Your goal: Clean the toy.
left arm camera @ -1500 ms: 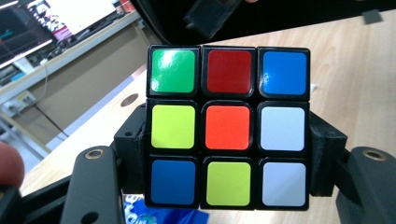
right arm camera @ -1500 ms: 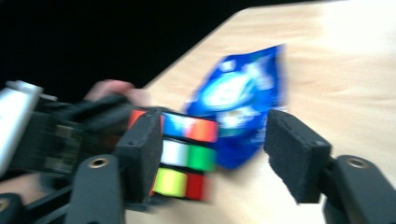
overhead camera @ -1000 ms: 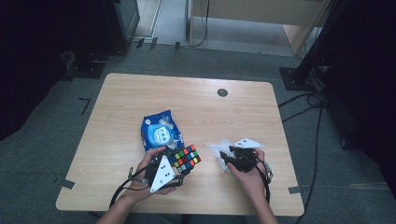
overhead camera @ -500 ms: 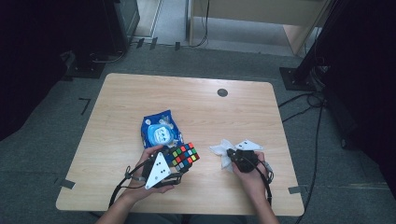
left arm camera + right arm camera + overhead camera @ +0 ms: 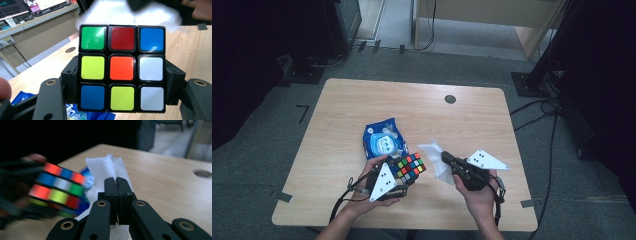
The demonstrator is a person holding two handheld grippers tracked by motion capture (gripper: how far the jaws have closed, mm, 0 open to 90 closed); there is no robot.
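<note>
High view: the left gripper (image 5: pixel 404 172) is holding a puzzle cube (image 5: pixel 411 166) above the near part of the wooden worktop (image 5: pixel 362 100), its jaws clamped on two opposite sides of the cube. A blue wipes packet (image 5: pixel 383 139) is lying flat on the worktop just beyond the cube. To the right, the right gripper (image 5: pixel 446 158) is pointing toward the cube, its jaws pinched together on a white tissue (image 5: pixel 437 155), which is hanging off the jaw tips near the cube. Each gripper is carrying a grey three-cornered plate on top, and a hand is gripping each body from the bottom of the frame.

Left gripper view: the puzzle cube (image 5: pixel 122 67) is sitting squarely between the two black jaws, which are pressing on its left and right sides. The face toward the camera is showing green, red and blue on top, yellow, orange and white across the middle, and blue, yellow and white below. The white tissue (image 5: pixel 125 13) is appearing blurred behind the cube's top edge; the blue wipes packet (image 5: pixel 82 115) is peeking out below it.

Right gripper view: the jaws are standing closed, tip against tip, having just been closing, with the white tissue (image 5: pixel 107 168) caught between them and rising crumpled past their tips. The puzzle cube (image 5: pixel 58 188), blurred, is lying to the left of the tissue.
</note>
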